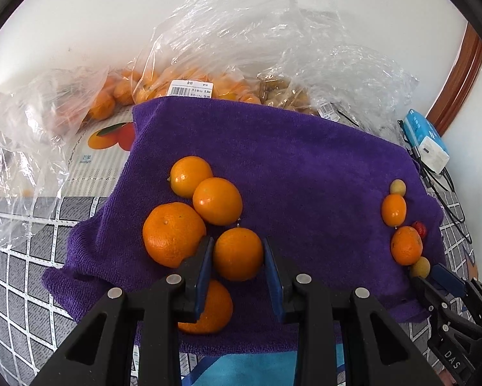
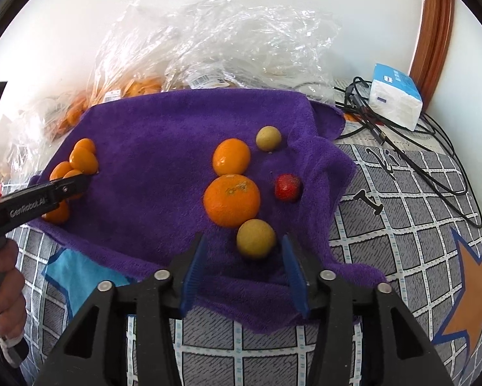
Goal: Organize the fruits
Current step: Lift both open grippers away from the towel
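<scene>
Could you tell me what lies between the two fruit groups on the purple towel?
Only bare purple towel, seen in the right wrist view.

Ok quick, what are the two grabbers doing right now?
Left gripper: closed around an orange on the purple towel.
Right gripper: open, a small yellow fruit between its jaws, not gripped.

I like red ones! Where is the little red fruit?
In the right wrist view the red fruit lies on the purple towel, near its right edge, just right of the big orange.
</scene>
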